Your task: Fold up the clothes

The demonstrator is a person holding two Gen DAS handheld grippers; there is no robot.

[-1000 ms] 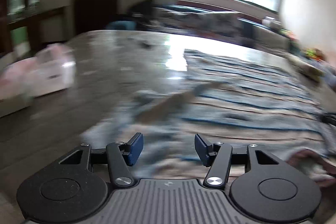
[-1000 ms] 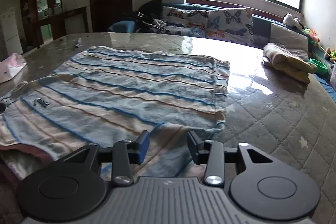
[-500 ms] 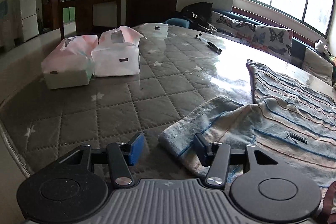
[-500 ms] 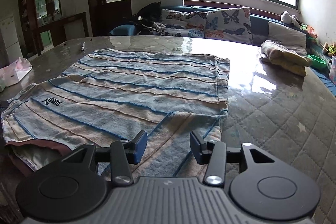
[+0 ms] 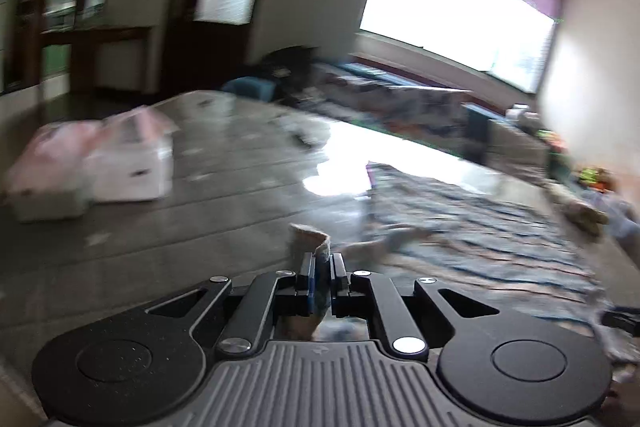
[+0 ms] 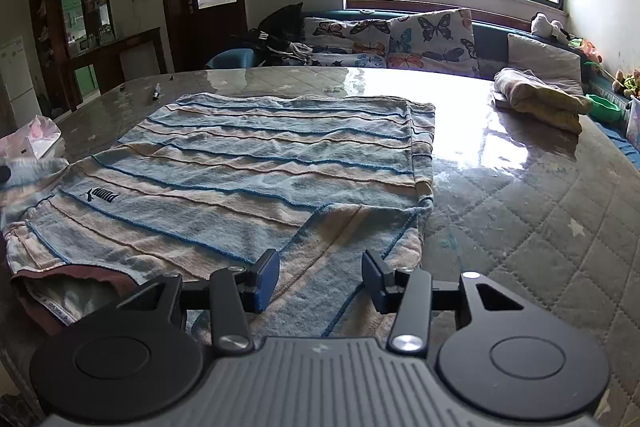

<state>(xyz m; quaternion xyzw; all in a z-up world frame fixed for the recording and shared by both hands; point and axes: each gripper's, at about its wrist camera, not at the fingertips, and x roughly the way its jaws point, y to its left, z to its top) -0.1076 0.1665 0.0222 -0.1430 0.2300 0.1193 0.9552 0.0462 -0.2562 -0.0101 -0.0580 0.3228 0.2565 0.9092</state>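
Shirt (image 6: 256, 163): striped blue and tan, spread flat on the table, small dark logo on the chest, dark red lining showing at the collar nearest my right side.
Table (image 6: 540, 211): quilted grey cover under glossy clear sheet, glare from the window.
Left gripper (image 5: 321, 269): my jaws are clamped on the shirt's sleeve end; a tan fold of cloth (image 5: 310, 241) sticks up between the pads. View blurred.
Right gripper (image 6: 320, 277): my jaws stand apart above the near sleeve (image 6: 340, 267), pads not pressing on it; cloth lies below the gap.
Shirt in left view (image 5: 472, 227): body stretches away to the right of my left fingers, smeared by blur.
Tissue packs (image 5: 92, 163): two pink-white packs side by side on the table, well apart from the shirt, far left.
Folded cloth (image 6: 540, 99): tan and yellow pile at the table's far right edge.
Sofa (image 6: 400, 35): behind the table, butterfly cushions along it.
Marker (image 6: 155, 91): small dark item beyond the shirt's far left corner.
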